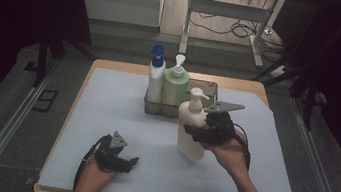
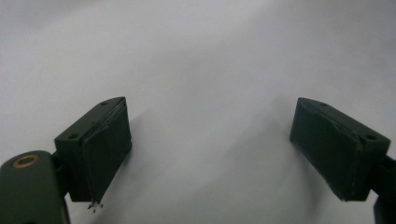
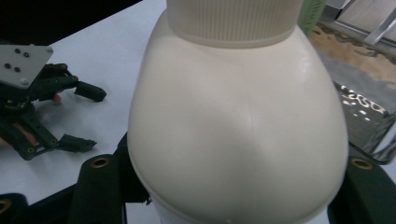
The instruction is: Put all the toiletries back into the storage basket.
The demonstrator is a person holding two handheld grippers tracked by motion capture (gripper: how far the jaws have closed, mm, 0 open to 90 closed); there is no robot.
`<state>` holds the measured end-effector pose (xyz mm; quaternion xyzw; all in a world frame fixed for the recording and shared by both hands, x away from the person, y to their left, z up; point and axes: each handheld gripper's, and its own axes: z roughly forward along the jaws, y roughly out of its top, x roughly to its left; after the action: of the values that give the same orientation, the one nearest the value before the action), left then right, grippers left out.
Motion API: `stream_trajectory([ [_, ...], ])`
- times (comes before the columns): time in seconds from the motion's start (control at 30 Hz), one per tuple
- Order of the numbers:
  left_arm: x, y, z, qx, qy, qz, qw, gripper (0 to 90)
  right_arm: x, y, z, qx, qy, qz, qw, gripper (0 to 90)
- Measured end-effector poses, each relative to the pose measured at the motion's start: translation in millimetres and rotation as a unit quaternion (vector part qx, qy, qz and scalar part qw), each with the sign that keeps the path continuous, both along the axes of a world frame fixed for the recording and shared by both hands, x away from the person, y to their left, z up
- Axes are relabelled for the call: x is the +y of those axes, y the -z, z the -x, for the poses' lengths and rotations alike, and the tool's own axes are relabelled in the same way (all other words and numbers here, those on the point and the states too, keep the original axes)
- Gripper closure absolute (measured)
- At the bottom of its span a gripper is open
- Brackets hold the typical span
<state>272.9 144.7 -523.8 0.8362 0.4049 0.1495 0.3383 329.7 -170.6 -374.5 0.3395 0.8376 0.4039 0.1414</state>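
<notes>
High view: at centre right of the frame, the right hand-held gripper point(image 1: 198, 127) clamps a cream pump bottle point(image 1: 190, 129) about its upper body; the bottle stands upright on the white-covered surface point(image 1: 105, 112), just in front of a dark wire basket point(image 1: 212, 89). The basket holds a white bottle with a blue cap point(image 1: 155, 76) and a green pump bottle point(image 1: 175, 84) side by side. At lower left, the left hand-held gripper point(image 1: 129, 163) rests low over bare cover, jaws spread wide, nothing between them.

Left gripper view: both black jaws stand far apart over plain white cover point(image 2: 201, 70) (no object near).

Right gripper view: the cream bottle's shoulder point(image 3: 238, 126) and ribbed collar sit between the jaws; the left hand-held gripper point(image 3: 88, 116) lies at the left edge, the basket rim point(image 3: 369, 116) at right.
</notes>
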Motion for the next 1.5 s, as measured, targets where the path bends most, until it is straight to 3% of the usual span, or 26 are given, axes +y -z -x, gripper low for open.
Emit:
stream_trajectory([
  [0.83,0.2,-0.1,-0.1,0.001,0.001,-0.001,1.0000,12.3,-28.7,-42.6,-30.9,-0.018,0.060,-0.014,0.9980,37.0],
  [1.5,0.2,0.0,-0.3,0.000,0.000,-0.001,1.0000,12.3,-29.0,-50.8,-68.6,-0.038,0.109,-0.021,0.9931,37.0],
])
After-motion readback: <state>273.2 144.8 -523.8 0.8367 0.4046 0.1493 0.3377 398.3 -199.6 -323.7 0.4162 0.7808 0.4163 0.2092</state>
